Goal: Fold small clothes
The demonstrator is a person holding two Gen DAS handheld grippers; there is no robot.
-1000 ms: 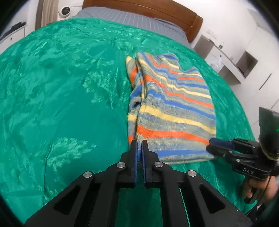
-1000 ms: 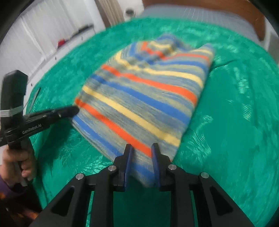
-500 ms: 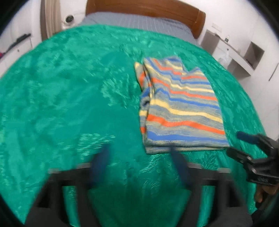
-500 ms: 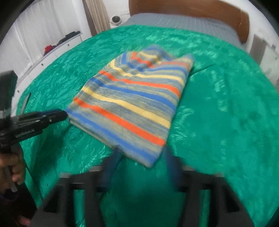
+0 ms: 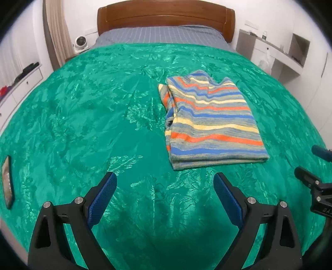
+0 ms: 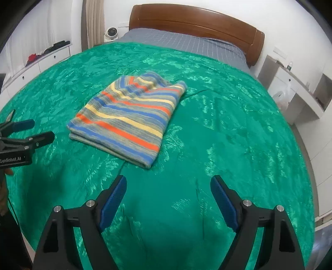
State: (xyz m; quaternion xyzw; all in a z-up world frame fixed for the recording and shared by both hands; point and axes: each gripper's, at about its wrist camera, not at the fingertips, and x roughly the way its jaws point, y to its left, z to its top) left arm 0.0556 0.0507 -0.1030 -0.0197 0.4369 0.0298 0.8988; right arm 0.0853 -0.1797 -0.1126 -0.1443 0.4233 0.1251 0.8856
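Note:
A folded knit garment [image 5: 211, 124] with blue, orange, yellow and grey stripes lies flat on the green bedspread [image 5: 83, 116], right of the middle. In the right wrist view the same garment [image 6: 128, 122] lies left of centre. My left gripper [image 5: 165, 178] is open above the bedspread, just short of the garment's near edge, with nothing between its blue pads. My right gripper [image 6: 168, 179] hovers off the garment's near right corner; its jaws are opening and hold nothing. Each gripper shows at the edge of the other's view: the right gripper [image 5: 309, 161] and the left gripper [image 6: 41, 129].
A phone [image 5: 7, 182] lies on the bedspread at the far left edge. A wooden headboard [image 5: 166, 18] and grey sheet [image 5: 161, 36] are at the back. White drawers [image 6: 47, 60] stand left of the bed, a shelf unit [image 5: 278, 54] on the right.
Both grippers let go of the garment's near edge, opened wide and pulled back and up. The folded garment now lies free on the bedspread.

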